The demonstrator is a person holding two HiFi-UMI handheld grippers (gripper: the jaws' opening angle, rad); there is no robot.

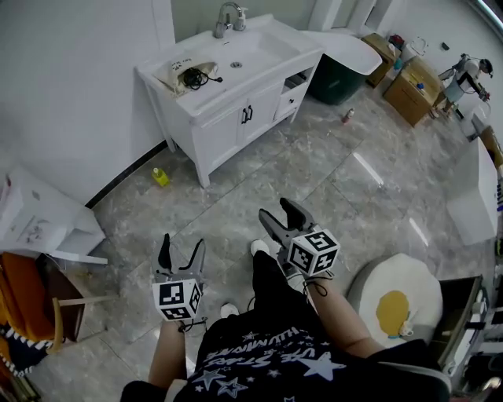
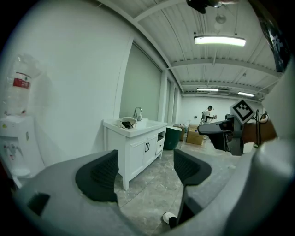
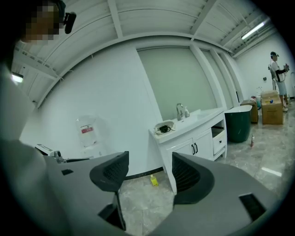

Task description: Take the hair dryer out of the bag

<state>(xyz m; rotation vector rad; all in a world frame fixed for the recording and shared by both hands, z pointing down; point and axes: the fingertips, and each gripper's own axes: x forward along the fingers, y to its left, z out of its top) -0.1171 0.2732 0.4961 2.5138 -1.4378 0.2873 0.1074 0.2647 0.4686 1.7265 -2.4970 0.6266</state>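
Head view: the only print in reach is white lettering and stars on the person's black shirt (image 1: 259,357), upside down and too warped to read, plus black-and-white square markers on each gripper's cube. A red label on the water bottle (image 3: 87,131) left of the vanity is too small to read. The white vanity (image 1: 236,110) has panelled doors with dark handles, a smooth basin top and a chrome faucet (image 1: 228,17); the floor is glossy grey marble tile. On the vanity's left end lies the pale, crumpled bag (image 1: 182,72), its mouth open on the black hair dryer (image 1: 196,77) and cord. A small yellow bottle (image 1: 160,177) stands on the floor by the vanity's foot. Both forearms reach forward, well short of the vanity. The left gripper (image 1: 182,250) and right gripper (image 1: 277,210) point toward it, tilted slightly down, ribbed black pads spread wide with only floor between them.
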